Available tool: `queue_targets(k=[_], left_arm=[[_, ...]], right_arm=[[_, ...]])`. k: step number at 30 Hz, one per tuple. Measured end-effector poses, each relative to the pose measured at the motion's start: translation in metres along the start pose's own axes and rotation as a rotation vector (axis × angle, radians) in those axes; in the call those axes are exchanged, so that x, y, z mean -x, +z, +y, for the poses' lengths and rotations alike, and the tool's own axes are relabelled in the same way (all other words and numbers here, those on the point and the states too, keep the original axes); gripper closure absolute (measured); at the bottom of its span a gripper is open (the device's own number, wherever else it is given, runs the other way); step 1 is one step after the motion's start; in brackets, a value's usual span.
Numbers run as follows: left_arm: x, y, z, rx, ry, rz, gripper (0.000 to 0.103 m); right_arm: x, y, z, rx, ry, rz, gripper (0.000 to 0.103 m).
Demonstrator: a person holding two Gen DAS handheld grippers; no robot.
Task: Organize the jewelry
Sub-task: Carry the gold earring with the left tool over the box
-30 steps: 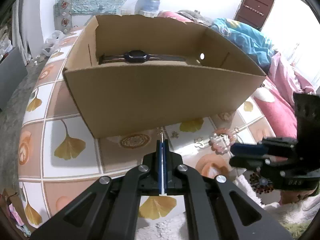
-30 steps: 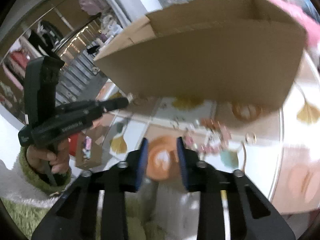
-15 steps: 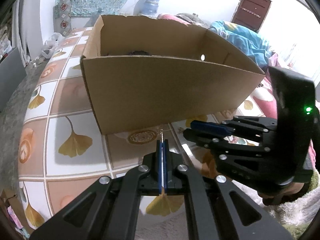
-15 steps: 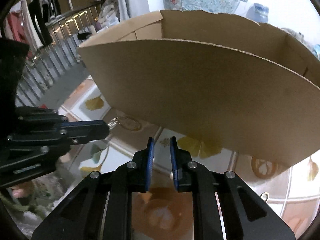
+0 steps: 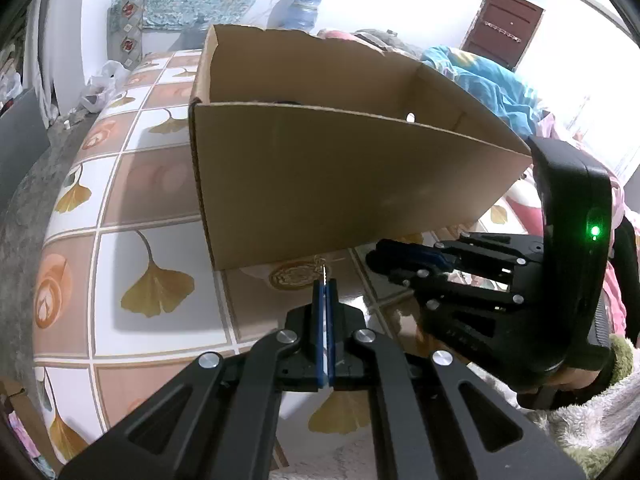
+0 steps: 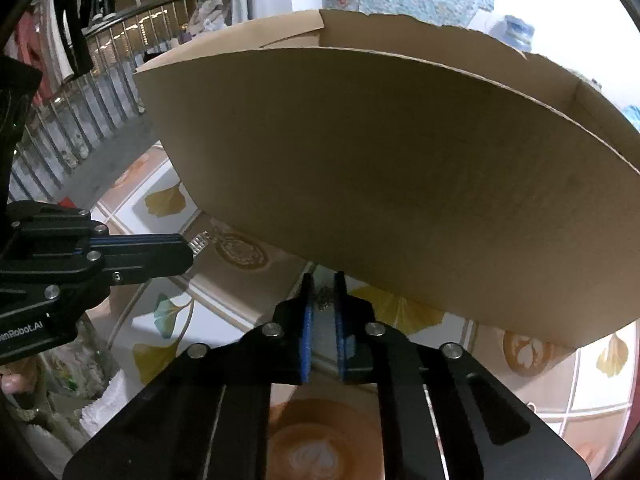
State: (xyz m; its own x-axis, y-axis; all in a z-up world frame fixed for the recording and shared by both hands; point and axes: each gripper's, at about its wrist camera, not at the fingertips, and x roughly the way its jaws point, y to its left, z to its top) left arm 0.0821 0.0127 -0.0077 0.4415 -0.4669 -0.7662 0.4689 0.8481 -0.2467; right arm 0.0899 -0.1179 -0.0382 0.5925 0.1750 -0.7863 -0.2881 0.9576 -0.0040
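Note:
A brown cardboard box [image 5: 352,184] stands on the tiled table; it also fills the right wrist view [image 6: 400,184]. My left gripper [image 5: 323,286] is shut on a small silver earring [image 5: 322,267] that sticks out past its tips; it also shows in the right wrist view [image 6: 199,242], held by the left gripper [image 6: 188,252]. My right gripper [image 6: 322,280] is nearly shut on a small dark chain piece [image 6: 325,298] just in front of the box wall. In the left wrist view the right gripper [image 5: 374,254] sits low at the right. A dark item lies inside the box, mostly hidden.
The table top [image 5: 132,200] has brown and white tiles with ginkgo leaves. A bed with blue and pink bedding [image 5: 488,80] lies behind the box. A railing [image 6: 88,92] is at the far left in the right wrist view.
Both grippers moved closer to the box's near wall. The right gripper swung left beside my left gripper and narrowed its jaws onto the chain piece. The bead bracelet is out of view.

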Motion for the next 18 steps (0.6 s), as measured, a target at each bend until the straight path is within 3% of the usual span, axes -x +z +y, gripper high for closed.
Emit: queue_targets(k=[9, 18], left_arm=[[0.001, 0.001, 0.000, -0.003, 0.001, -0.004, 0.103], [0.009, 0.000, -0.004, -0.014, 0.003, -0.020, 0.103]], right_arm=[[0.008, -0.002, -0.011, -0.074, 0.074, 0.000, 0.103], [0.043, -0.003, -0.036, -0.168, 0.142, -0.042, 0.103]])
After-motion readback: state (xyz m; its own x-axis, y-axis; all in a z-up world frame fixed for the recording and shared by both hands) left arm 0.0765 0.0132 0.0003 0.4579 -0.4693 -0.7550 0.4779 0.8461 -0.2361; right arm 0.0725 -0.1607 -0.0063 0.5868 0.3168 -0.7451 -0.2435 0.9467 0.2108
